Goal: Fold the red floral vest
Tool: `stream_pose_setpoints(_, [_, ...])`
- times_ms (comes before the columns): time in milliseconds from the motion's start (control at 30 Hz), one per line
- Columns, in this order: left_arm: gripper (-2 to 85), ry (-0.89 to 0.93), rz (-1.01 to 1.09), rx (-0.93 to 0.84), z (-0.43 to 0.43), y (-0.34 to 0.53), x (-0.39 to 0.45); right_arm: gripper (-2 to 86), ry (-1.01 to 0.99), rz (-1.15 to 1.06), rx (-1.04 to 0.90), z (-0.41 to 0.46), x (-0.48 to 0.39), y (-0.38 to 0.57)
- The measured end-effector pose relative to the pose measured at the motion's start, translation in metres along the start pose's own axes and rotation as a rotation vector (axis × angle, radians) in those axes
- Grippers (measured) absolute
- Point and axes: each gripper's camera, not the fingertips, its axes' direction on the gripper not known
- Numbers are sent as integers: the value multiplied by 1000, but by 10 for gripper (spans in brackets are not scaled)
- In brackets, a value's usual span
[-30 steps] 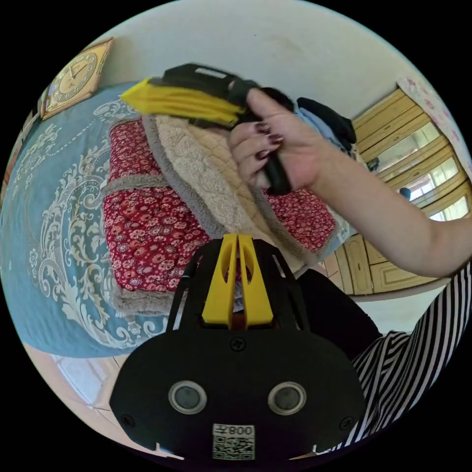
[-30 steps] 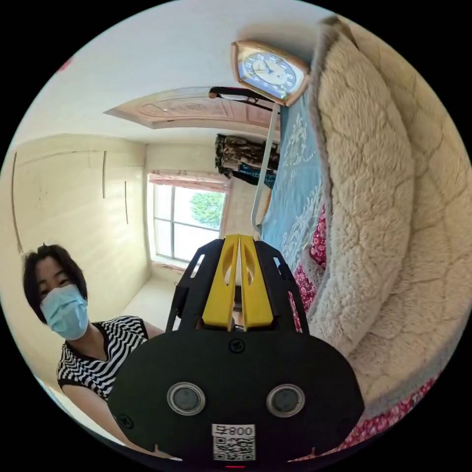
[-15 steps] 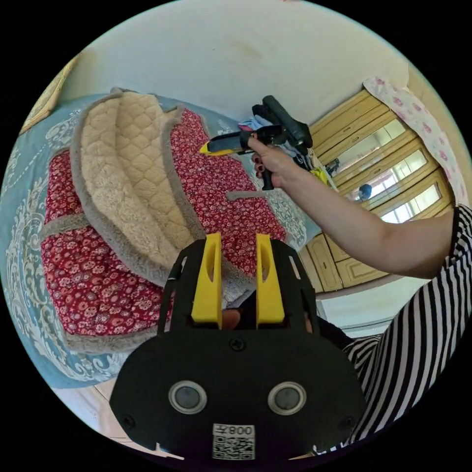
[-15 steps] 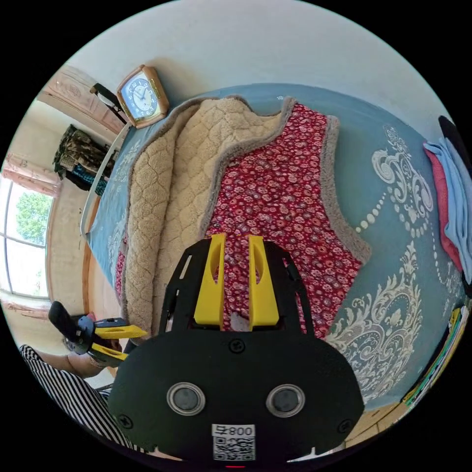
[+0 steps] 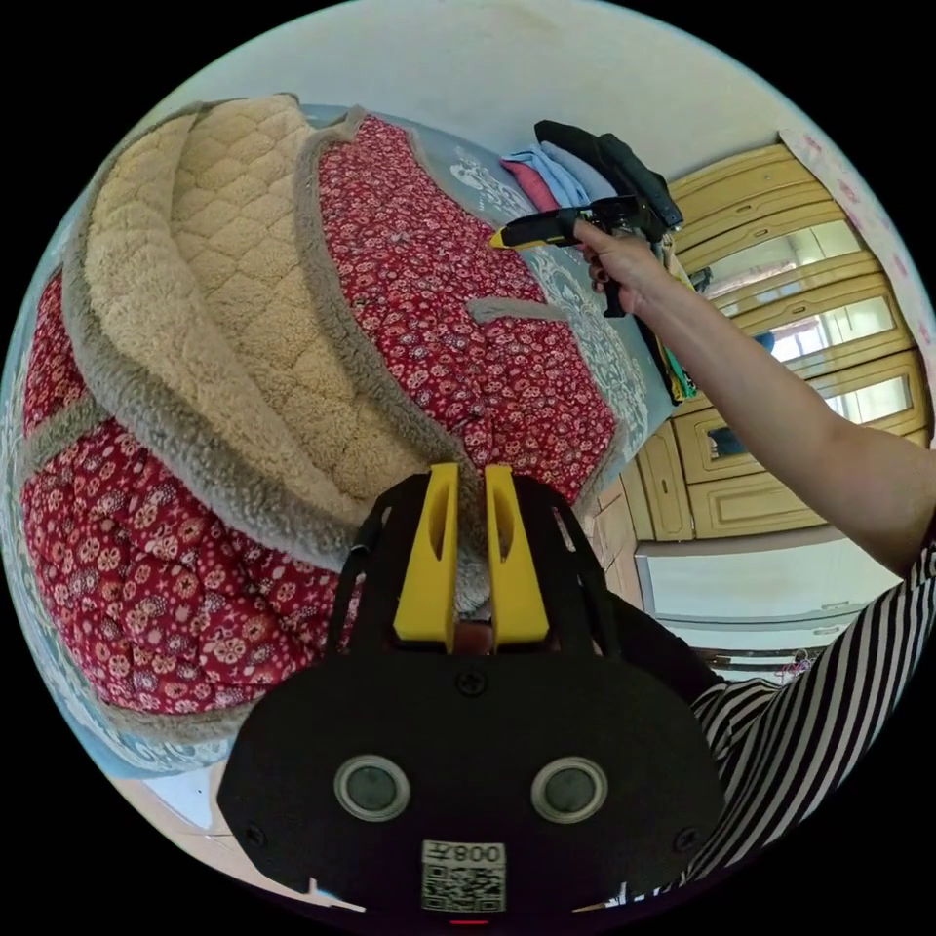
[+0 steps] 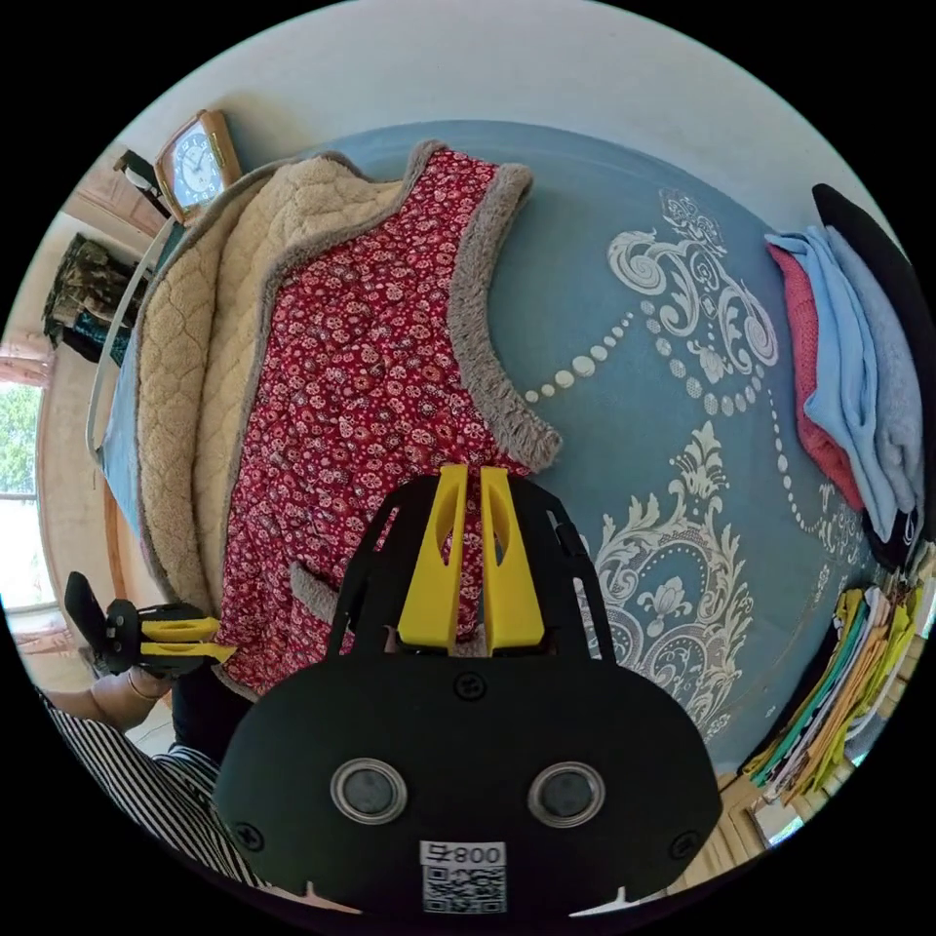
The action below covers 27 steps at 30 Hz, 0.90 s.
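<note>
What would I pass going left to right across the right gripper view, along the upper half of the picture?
Clock → cream fleece lining → red floral vest front → blue patterned bedspread → stack of folded clothes.

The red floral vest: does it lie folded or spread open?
Spread open: the red floral vest lies flat, front panels parted, fleece lining showing.

Both views near, facing vest [image 5: 429, 292] on bed [image 6: 624, 322].
</note>
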Motion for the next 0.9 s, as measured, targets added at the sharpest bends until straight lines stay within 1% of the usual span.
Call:
stream_pose_setpoints(67, [44, 76, 22, 85, -17, -3, 11, 28, -107, 23, 52, -25, 22, 8])
stream_pose_setpoints(133, [42, 88, 46, 108, -23, -6, 20, 26, -168, 77, 74, -36, 47, 16])
stream_pose_setpoints(200, [41, 74, 61, 108, -18, -11, 26, 28, -223, 152, 68, -36, 71, 25])
stream_pose_setpoints(233, [42, 50, 52, 74, -7, -15, 26, 29, -277, 197, 76, -36, 83, 31])
stream_pose_setpoints(267, [43, 38, 34, 41, 4, -18, 25, 30, -289, 227, 124, -41, 86, 38])
stream_pose_setpoints(333, [45, 70, 7, 28, 12, -21, 24, 34, -228, 233, 189, -54, 80, 44])
stream_pose_setpoints(400, [48, 80, 1, 35, 12, -24, 26, 51, -212, 195, 232, -68, 64, 43])
stream_pose_setpoints(433, [51, 64, 8, 34, 13, -25, 28, 73, -243, 132, 266, -75, 46, 40])
stream_pose_setpoints(533, [55, 86, 10, 29, 15, -29, 32, 81, -259, -78, 221, -72, -18, 19])
stream_pose_setpoints(567, [56, 82, 9, 27, 15, -31, 33, 82, -233, -157, 168, -61, -43, 8])
stream_pose_setpoints(633, [57, 68, 15, 23, 14, -34, 37, 80, -135, -217, 72, -37, -71, -8])
stream_pose_setpoints(667, [57, 53, 19, 20, 13, -35, 39, 76, -92, -235, -12, -17, -81, -16])
stream_pose_setpoints(700, [58, 49, 20, 18, 13, -36, 40, 74, -82, -238, -45, -9, -84, -19])
stream_pose_setpoints(767, [57, 31, 32, 15, 10, -39, 46, 57, -71, -216, -19, -10, -81, -19])
stream_pose_setpoints(833, [55, 40, 55, 20, 7, -41, 51, 42, -71, -247, -40, -18, -75, -17])
stream_pose_setpoints(900, [53, 84, 74, 41, 1, -44, 57, 33, -137, -245, -42, -34, -60, -13])
